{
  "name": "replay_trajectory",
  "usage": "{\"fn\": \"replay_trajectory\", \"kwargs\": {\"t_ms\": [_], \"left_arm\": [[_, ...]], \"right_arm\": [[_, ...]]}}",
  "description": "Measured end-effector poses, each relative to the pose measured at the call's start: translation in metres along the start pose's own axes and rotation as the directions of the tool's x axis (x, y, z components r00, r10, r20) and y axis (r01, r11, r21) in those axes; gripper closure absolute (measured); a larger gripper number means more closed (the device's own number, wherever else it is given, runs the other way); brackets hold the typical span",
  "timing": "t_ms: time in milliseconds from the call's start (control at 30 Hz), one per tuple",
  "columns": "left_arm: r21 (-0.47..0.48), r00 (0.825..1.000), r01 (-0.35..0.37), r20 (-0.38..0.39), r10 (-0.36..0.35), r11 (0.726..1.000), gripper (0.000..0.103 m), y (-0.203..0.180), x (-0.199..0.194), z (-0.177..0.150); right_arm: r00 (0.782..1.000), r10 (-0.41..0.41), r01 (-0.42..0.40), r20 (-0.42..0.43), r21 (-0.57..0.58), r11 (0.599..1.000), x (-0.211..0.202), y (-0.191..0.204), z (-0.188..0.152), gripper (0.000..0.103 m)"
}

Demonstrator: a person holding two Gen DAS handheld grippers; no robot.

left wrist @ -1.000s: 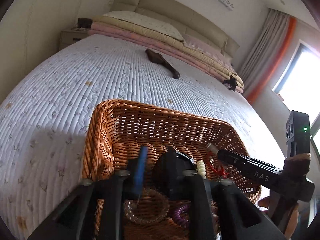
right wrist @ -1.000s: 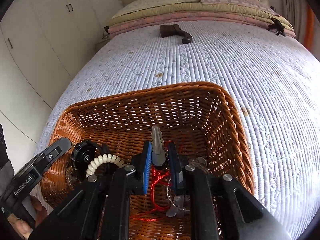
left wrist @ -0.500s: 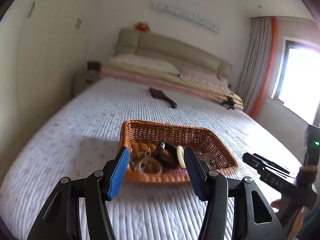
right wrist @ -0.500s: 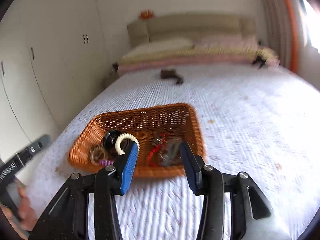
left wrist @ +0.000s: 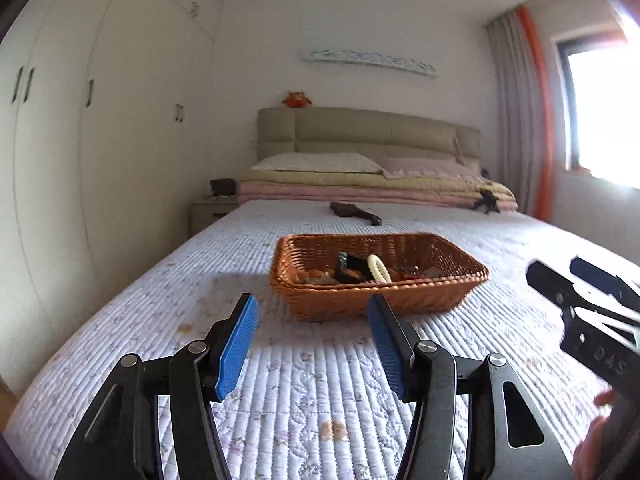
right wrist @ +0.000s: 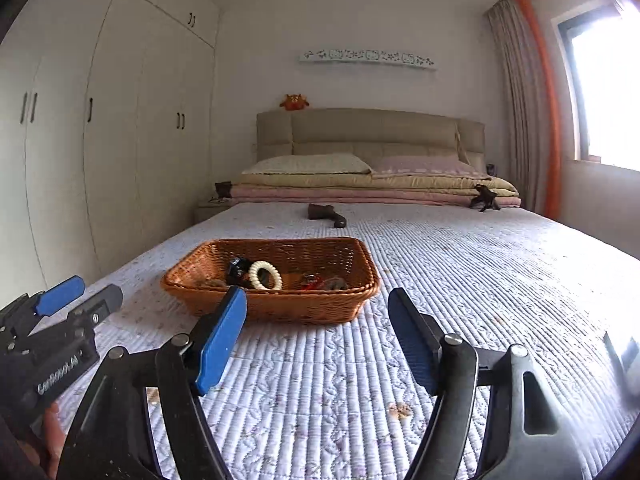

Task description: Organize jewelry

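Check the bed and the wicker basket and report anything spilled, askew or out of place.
Nothing spilled: the jewelry, including a white beaded bracelet, sits inside the wicker basket, which stands level on the quilt. The only strays are a dark brown object lying loose mid-bed and another dark item near the folded blankets.

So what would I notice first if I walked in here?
Probably the brown woven wicker basket in the middle of the white quilted bed, with a cream beaded bracelet and other trinkets inside. Near you, two black grippers with blue pads, left gripper and right gripper, hang empty; the right one's jaws are opening.
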State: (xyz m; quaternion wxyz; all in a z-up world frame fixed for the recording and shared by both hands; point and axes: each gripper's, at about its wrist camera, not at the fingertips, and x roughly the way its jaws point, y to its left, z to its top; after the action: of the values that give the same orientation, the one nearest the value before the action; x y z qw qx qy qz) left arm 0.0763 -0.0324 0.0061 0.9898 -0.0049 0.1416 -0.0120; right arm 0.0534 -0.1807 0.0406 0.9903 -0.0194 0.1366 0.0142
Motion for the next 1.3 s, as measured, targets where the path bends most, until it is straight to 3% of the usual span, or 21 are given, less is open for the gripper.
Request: {"fn": "replay_trajectory", "kwargs": {"t_ms": [267, 400, 667, 767, 833, 1300], "left_arm": [[0.026, 1.0, -0.002, -0.029, 0.003, 1.0, 0.044, -0.007, 0.002, -0.009], [0.017, 0.999, -0.012, -0.038, 0.012, 1.0, 0.032, -0.007, 0.004, -0.01], [0.023, 0.999, -0.015, -0.044, 0.016, 1.0, 0.031, -0.008, 0.006, -0.01], [0.018, 0.999, -0.018, -0.05, 0.019, 1.0, 0.024, -0.008, 0.008, -0.01], [0.013, 0.998, -0.021, -0.051, 0.021, 1.0, 0.024, -0.007, 0.008, -0.01], [0.003, 0.998, -0.027, -0.063, 0.027, 1.0, 0.024, -0.005, 0.01, -0.011]], "right_arm": [[0.998, -0.007, 0.008, -0.061, 0.02, 1.0, 0.016, -0.006, -0.013, 0.028], [0.997, -0.004, 0.006, -0.078, 0.034, 0.999, 0.02, -0.01, -0.015, 0.028], [0.997, -0.008, 0.01, -0.078, 0.021, 1.0, 0.019, -0.007, -0.017, 0.028], [0.997, -0.014, 0.016, -0.077, 0.025, 1.0, 0.02, -0.007, -0.016, 0.019], [0.997, -0.019, 0.021, -0.075, 0.031, 0.999, 0.019, -0.007, -0.016, 0.014], [0.996, -0.015, 0.018, -0.088, 0.029, 0.999, 0.021, -0.007, -0.017, 0.014]]}}
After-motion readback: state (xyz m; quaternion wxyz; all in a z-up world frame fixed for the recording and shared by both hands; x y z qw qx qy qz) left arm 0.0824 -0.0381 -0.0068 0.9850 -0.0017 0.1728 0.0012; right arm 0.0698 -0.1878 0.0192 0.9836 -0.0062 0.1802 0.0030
